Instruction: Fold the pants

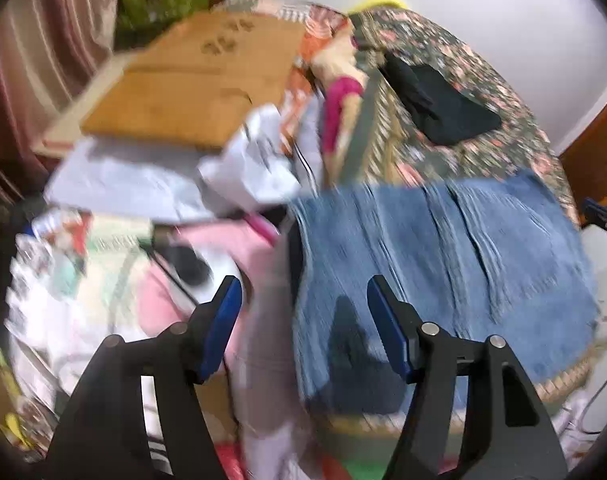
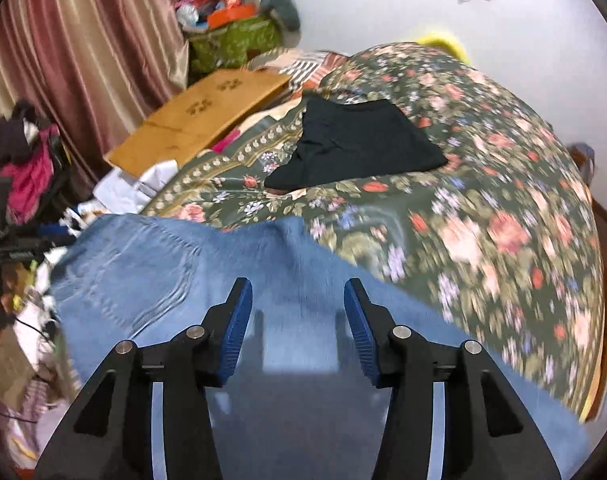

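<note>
A bed with a dark green flowered cover (image 2: 483, 184) fills most of both views. On its near part lie the blue denim pants (image 2: 175, 264), spread flat and reaching to the edge of the bed, with a stitched back pocket showing. Farther back on the cover rests a black folded garment (image 2: 363, 140), well apart from the pants. Beside the bed there is a brown cardboard sheet (image 1: 199, 80) over a pile of mixed clothes.

The step in hand seems to be an early one: the pants are not folded yet. The next move probably calls for gripping an edge of the denim.

The right tool (image 2: 297, 312) hovers over the denim, jaws wide apart, holding nothing. The left tool (image 1: 303, 320) is over the bed's edge, also wide apart and empty.
</note>
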Motion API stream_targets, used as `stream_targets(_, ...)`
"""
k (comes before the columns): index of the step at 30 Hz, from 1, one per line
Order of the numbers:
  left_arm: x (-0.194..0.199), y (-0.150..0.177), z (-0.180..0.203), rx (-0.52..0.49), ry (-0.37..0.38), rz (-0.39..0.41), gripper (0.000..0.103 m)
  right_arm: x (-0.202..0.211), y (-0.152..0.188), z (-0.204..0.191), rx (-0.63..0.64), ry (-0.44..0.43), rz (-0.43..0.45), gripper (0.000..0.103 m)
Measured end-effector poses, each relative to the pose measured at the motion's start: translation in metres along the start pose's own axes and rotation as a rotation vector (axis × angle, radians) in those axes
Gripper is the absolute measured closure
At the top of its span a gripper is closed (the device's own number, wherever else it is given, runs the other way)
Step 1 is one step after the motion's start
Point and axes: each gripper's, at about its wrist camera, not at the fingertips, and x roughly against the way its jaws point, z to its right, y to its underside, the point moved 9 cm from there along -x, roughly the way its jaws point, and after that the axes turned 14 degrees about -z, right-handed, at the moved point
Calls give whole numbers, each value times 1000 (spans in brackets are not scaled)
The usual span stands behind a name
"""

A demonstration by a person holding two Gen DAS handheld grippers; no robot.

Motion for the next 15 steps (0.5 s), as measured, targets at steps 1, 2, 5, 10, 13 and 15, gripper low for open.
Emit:
stream_targets(1,-3,6,3,8,23,-19,38,5,8,-1,-11,-4,1,59)
stream_targets(2,-8,14,5,15,48,-46,38,11,18,-2,-28,-6,3,59)
stream_targets(5,-18,34,13,25,151,-97,38,22,52,-6,-87,-36,5,59)
stream_targets(10,-15,44,16,71,315,-91,68,20,95,-18,-143,-72,-34,59)
stream_targets(13,-10,46,23,26,263,-59,78,20,107,-24,-144,-75,-48,58)
stream_targets(15,-6,46,28,2,214,-38,82,18,114,-29,-136,-73,-55,52)
